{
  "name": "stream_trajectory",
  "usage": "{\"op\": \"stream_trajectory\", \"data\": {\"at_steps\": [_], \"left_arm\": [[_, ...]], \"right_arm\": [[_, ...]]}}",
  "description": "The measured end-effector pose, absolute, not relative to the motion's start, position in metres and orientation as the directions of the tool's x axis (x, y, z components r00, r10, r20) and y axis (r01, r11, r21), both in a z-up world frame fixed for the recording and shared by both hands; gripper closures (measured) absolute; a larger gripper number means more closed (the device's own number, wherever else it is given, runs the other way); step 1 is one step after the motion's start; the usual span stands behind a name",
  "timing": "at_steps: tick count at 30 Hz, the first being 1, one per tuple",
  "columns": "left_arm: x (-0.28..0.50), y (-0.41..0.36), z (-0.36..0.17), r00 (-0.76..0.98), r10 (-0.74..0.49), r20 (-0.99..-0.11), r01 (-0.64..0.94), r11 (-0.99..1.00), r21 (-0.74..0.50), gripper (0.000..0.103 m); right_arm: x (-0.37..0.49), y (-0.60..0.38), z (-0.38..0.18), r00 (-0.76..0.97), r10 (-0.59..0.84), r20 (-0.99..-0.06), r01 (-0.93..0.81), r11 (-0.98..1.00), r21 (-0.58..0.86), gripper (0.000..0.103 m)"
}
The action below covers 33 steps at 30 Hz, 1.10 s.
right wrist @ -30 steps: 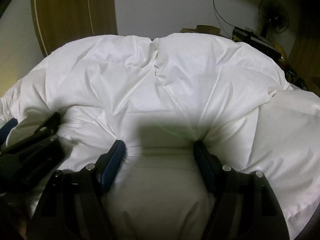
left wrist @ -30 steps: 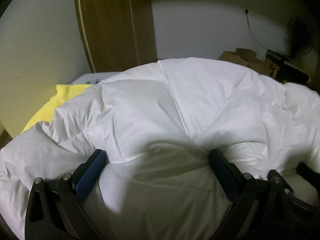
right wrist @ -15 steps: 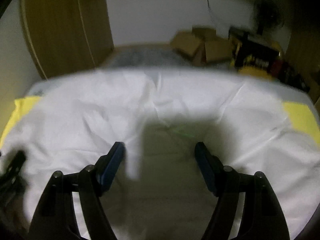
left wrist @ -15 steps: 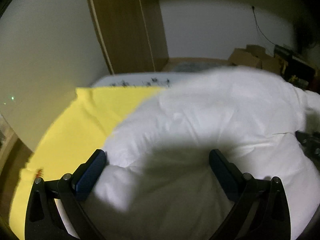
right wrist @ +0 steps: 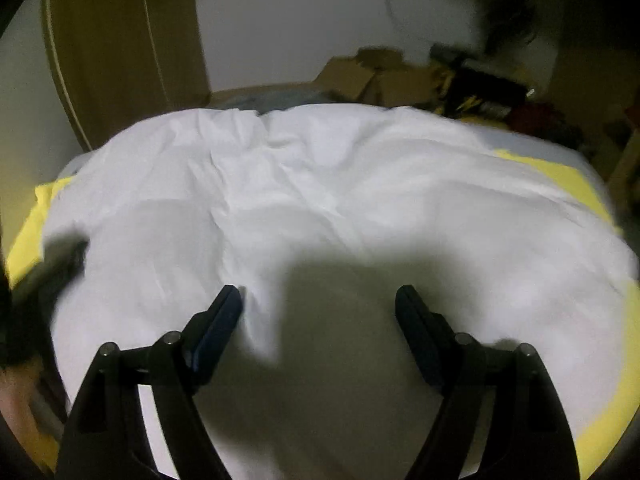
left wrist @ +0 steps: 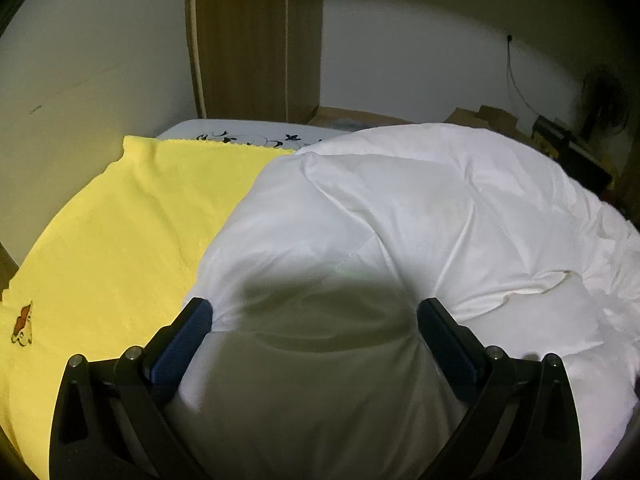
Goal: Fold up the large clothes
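Observation:
A large white quilted garment (left wrist: 400, 220) lies bunched on a yellow sheet (left wrist: 120, 232). It also fills the right wrist view (right wrist: 320, 208). My left gripper (left wrist: 314, 320) is open, its fingers spread wide with a puffed part of the white fabric between them. My right gripper (right wrist: 318, 308) is open too, held over the near part of the garment, which lies flatter here. A dark blurred shape, seemingly the left gripper (right wrist: 60, 256), shows at the left edge of the right wrist view.
The yellow sheet (right wrist: 560, 176) covers a bed with a patterned white mattress (left wrist: 248, 136). A wooden wardrobe (left wrist: 256, 40) stands behind. Cardboard boxes (right wrist: 372, 76), a fan (right wrist: 508, 8) and dark clutter sit at the far right along the wall.
The raised white fabric has dropped down onto the bed, uncovering the yellow sheet at the sides. Both grippers have stayed open throughout and now sit lower and nearer the garment's near edge.

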<state>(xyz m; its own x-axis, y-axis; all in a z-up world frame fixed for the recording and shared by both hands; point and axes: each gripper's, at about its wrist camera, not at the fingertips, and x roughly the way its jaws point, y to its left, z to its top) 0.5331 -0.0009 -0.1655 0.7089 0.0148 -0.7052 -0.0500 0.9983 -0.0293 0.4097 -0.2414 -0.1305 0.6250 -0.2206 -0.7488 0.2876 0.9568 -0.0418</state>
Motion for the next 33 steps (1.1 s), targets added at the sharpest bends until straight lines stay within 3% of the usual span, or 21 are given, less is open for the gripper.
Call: {"op": "stream_trajectory", "data": {"at_steps": [5, 7, 9, 10, 11, 14, 21, 33], "left_arm": [[0.527, -0.006, -0.165, 0.711, 0.014, -0.703, -0.045, 0.999, -0.025, 0.0], [0.525, -0.007, -0.165, 0.71, 0.012, -0.704, -0.045, 0.999, -0.029, 0.0], [0.526, -0.006, -0.166, 0.71, 0.012, -0.704, -0.045, 0.999, -0.028, 0.0], [0.526, -0.007, -0.165, 0.71, 0.012, -0.705, -0.045, 0.999, -0.028, 0.0], [0.527, -0.007, -0.166, 0.708, 0.013, -0.706, -0.044, 0.999, -0.027, 0.0], [0.528, -0.006, -0.165, 0.708, 0.005, -0.706, -0.041, 0.999, -0.033, 0.0], [0.53, -0.001, -0.167, 0.709, -0.011, -0.705, -0.031, 0.998, -0.047, 0.0], [0.541, -0.002, -0.174, 0.676, -0.021, -0.737, -0.022, 0.999, -0.048, 0.0]], "right_arm": [[0.406, -0.25, -0.162, 0.605, -0.187, -0.774, 0.204, 0.976, -0.076, 0.02], [0.403, -0.272, -0.138, 0.588, -0.094, -0.804, 0.228, 0.972, 0.054, 0.026], [0.388, -0.293, -0.109, 0.662, -0.163, -0.732, 0.29, 0.956, 0.049, 0.025], [0.382, -0.306, -0.098, 0.673, -0.309, -0.672, 0.367, 0.928, -0.06, 0.024], [0.383, -0.32, -0.101, 0.645, -0.359, -0.674, 0.404, 0.91, -0.097, 0.023], [0.391, -0.359, -0.147, 0.562, -0.269, -0.782, 0.386, 0.922, -0.039, 0.021], [0.395, -0.352, -0.175, 0.589, -0.268, -0.763, 0.366, 0.93, -0.044, 0.019], [0.394, -0.357, -0.171, 0.58, -0.25, -0.775, 0.356, 0.934, -0.035, 0.017]]}}
